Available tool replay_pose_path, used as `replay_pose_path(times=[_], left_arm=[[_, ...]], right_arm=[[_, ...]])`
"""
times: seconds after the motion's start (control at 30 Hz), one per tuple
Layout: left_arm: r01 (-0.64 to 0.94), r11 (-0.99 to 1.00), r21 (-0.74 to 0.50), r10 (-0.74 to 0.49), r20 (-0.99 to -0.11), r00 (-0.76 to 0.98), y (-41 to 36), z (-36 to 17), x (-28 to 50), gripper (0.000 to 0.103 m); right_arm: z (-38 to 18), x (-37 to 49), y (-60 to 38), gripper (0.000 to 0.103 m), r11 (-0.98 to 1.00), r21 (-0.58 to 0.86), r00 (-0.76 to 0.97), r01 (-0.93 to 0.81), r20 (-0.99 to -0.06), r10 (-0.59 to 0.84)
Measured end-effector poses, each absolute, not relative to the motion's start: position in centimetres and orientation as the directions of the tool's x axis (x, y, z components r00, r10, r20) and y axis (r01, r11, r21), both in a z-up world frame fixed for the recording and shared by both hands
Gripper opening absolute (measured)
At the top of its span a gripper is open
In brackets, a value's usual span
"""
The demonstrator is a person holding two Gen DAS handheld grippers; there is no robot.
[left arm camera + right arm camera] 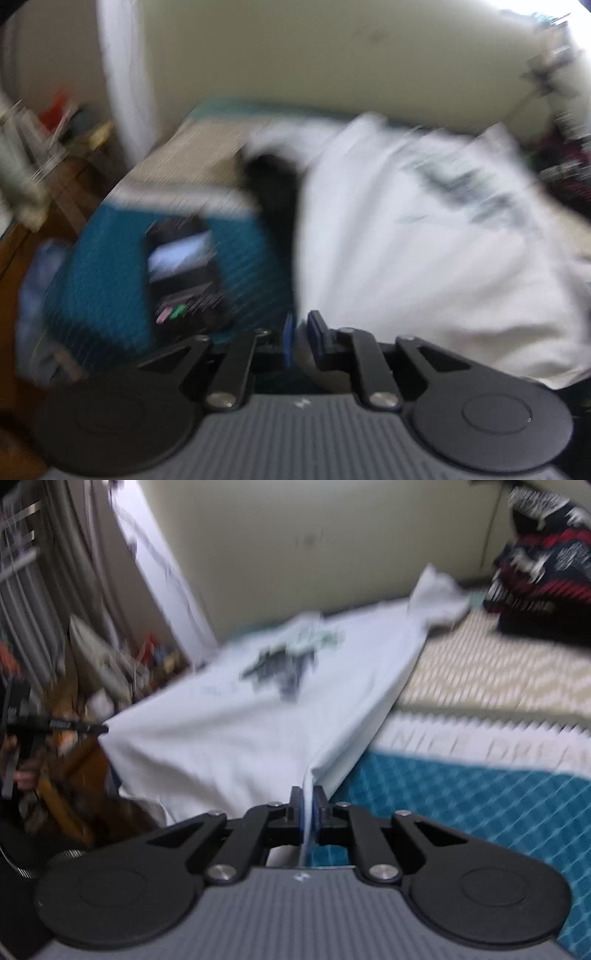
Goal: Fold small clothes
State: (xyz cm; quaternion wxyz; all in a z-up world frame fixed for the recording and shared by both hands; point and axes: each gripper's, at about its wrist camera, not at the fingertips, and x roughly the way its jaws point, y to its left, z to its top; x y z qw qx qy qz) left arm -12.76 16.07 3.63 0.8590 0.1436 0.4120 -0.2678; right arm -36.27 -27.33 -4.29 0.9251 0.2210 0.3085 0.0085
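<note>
A: Start at the right hand-held gripper. What are its jaws doing?

B: Its blue-padded jaws are pinched on a corner of the white cotton T-shirt with a dark printed graphic. A thin fold of the cloth runs down between the pads.

A: And the left hand-held gripper?

B: In its own view the jaws are nearly together. The picture is badly blurred, so I cannot tell whether cloth sits between the pads there. In the right wrist view, though, the left hand-held gripper's black tips meet the shirt's far-left corner, and that corner is pulled to a point.

A: So where is the shirt?

B: Stretched taut between the two corners, lifted at the near edge, with the print facing up. Its far end, sleeve included, trails onto the bed with the teal quilted cover and cream patterned top.

A: Anything further out?

B: A dark folded garment with red and white patterning lies on the bed at the far right, well apart from the shirt. A pale wall stands behind.
</note>
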Motion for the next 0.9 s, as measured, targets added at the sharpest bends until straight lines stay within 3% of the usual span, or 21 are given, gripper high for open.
replay_pose_path(times=[0.1, 0.17, 0.27, 0.33, 0.47, 0.57, 0.73, 0.83, 0.87, 0.9], left_arm=[[0.512, 0.859, 0.017, -0.297, -0.799, 0.524, 16.8, 2.8, -11.1, 0.017], [0.506, 0.862, -0.03, -0.347, -0.761, 0.548, 16.8, 4.0, -10.7, 0.024], [0.554, 0.831, -0.056, -0.442, -0.671, 0.595, 14.1, 6.4, -10.3, 0.04], [0.615, 0.785, -0.071, -0.519, -0.618, 0.591, 10.6, 7.6, -9.9, 0.044], [0.739, 0.666, -0.106, -0.658, -0.55, 0.514, 1.4, 8.7, -8.0, 0.049], [0.785, 0.58, -0.217, -0.746, -0.529, 0.405, -6.5, 8.2, -5.0, 0.054], [0.781, 0.566, -0.263, -0.756, -0.543, 0.365, -16.2, 4.1, -1.2, 0.053], [0.766, 0.584, -0.268, -0.731, -0.584, 0.354, -18.4, 0.2, 0.1, 0.05], [0.761, 0.586, -0.278, -0.728, -0.594, 0.344, -18.5, -1.1, 0.6, 0.05], [0.756, 0.591, -0.281, -0.72, -0.607, 0.337, -18.1, -2.1, 0.9, 0.05]], right_arm=[[-5.1, -36.1, -28.0, 0.045, 0.896, 0.43, 0.795, 0.11, -0.58, 0.18], [-4.3, -36.6, -29.1, 0.045, 0.899, 0.417, 0.814, 0.135, -0.565, 0.139], [-3.2, -36.5, -31.9, 0.044, 0.883, 0.423, 0.841, 0.205, -0.537, 0.061], [-2.9, -35.6, -33.6, 0.041, 0.867, 0.423, 0.851, 0.262, -0.525, -0.001], [-3.4, -33.0, -37.3, 0.03, 0.806, 0.476, 0.861, 0.353, -0.502, -0.081], [-4.5, -30.2, -40.1, 0.027, 0.703, 0.597, 0.872, 0.386, -0.486, -0.066], [-6.1, -25.7, -42.9, 0.028, 0.543, 0.733, 0.889, 0.409, -0.453, -0.058], [-6.7, -23.5, -44.2, 0.042, 0.47, 0.758, 0.882, 0.452, -0.46, -0.105], [-6.7, -22.9, -44.5, 0.054, 0.461, 0.753, 0.876, 0.469, -0.465, -0.13], [-6.6, -22.2, -44.7, 0.057, 0.467, 0.736, 0.866, 0.49, -0.473, -0.163]])
